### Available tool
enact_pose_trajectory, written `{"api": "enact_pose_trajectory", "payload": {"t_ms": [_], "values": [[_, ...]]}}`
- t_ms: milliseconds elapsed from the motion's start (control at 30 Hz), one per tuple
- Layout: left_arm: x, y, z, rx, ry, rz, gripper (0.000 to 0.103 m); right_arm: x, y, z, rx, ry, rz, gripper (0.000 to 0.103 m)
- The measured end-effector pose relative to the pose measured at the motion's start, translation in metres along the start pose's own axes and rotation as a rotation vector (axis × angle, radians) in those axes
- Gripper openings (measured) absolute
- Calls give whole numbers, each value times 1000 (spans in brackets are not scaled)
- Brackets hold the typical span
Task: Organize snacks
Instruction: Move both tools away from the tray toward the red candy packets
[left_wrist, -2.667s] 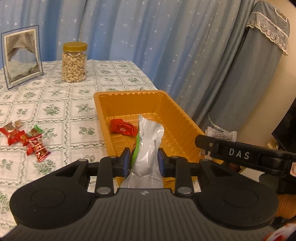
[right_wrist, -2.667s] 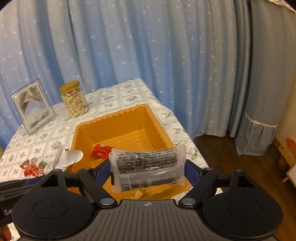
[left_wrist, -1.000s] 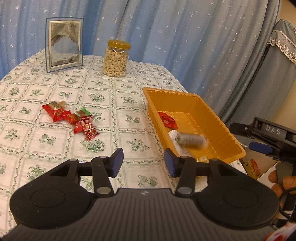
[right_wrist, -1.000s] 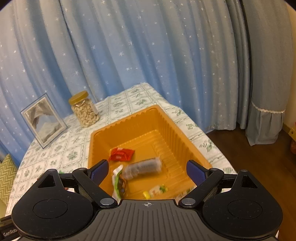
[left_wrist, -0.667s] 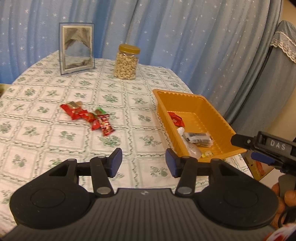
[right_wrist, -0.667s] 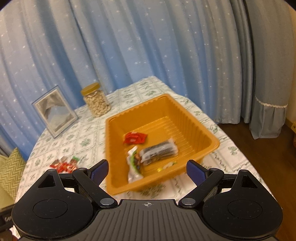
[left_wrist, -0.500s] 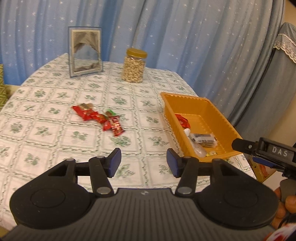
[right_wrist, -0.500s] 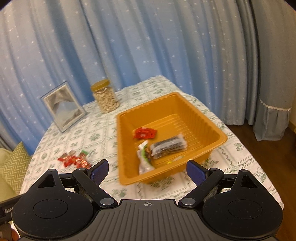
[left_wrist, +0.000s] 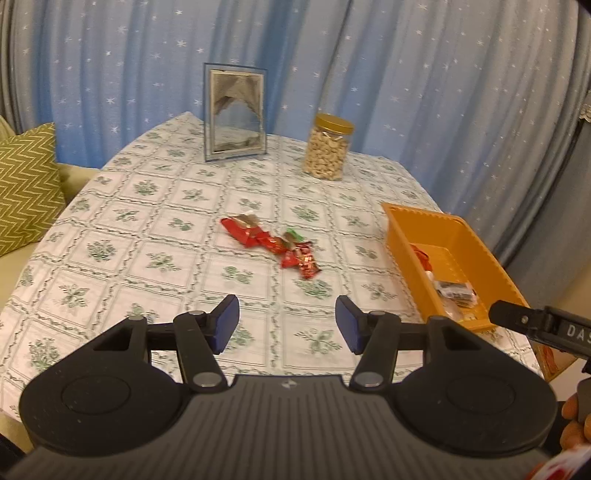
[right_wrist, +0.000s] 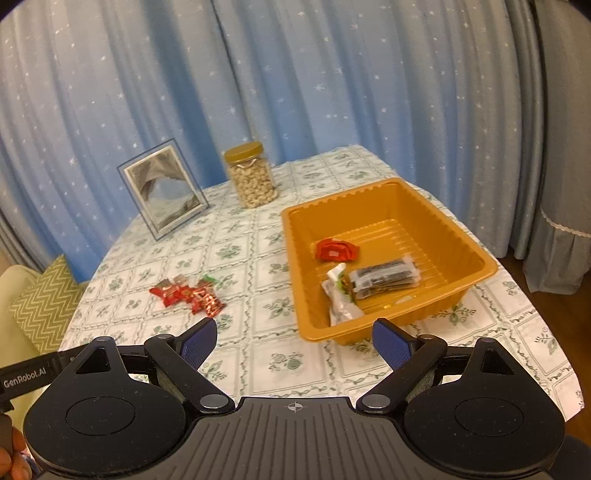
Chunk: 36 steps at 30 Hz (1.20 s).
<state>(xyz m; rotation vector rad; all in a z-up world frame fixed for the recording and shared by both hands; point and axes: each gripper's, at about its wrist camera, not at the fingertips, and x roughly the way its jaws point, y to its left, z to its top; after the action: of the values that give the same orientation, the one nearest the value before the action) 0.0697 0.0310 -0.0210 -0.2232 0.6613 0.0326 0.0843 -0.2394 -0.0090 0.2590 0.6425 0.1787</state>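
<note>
- Right wrist view, item one: orange tray (right_wrist: 476, 258) near the table's right edge, now holding a red wrapper (right_wrist: 336, 250), a clear packet of dark snack (right_wrist: 384, 277) and a white pouch (right_wrist: 341, 301). The packet and pouch were in the two grippers 2.7 s ago; both are now delivered.
- Loose red candies (right_wrist: 188, 293) in a small cluster on the tablecloth (right_wrist: 258, 365), well apart from the tray to its left. Judged: the remaining stock to sort.
- Right gripper (right_wrist: 293, 341): jaws spread wide, nothing between them, pulled back from the tray.
- Left gripper (left_wrist: 287, 326): jaws likewise parted and empty, drawn back, now facing the candies (left_wrist: 273, 245).
- Cashew jar (right_wrist: 252, 175) and picture frame (right_wrist: 162, 188) at the far side, unmoved.
- Judged next: fetch the candies.
</note>
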Motion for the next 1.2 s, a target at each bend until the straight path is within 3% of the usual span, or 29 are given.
{"api": "enact_pose_trajectory", "payload": {"t_ms": [400, 800, 1200], "values": [[5, 26, 9, -20, -6, 32, 54, 10, 23, -2, -56, 3, 26, 90], [24, 50, 20, 31, 3, 55, 54, 41, 63, 0, -162, 4, 92, 90], [73, 67, 40, 178, 42, 34, 59, 122, 98, -2, -350, 27, 118, 90]]}}
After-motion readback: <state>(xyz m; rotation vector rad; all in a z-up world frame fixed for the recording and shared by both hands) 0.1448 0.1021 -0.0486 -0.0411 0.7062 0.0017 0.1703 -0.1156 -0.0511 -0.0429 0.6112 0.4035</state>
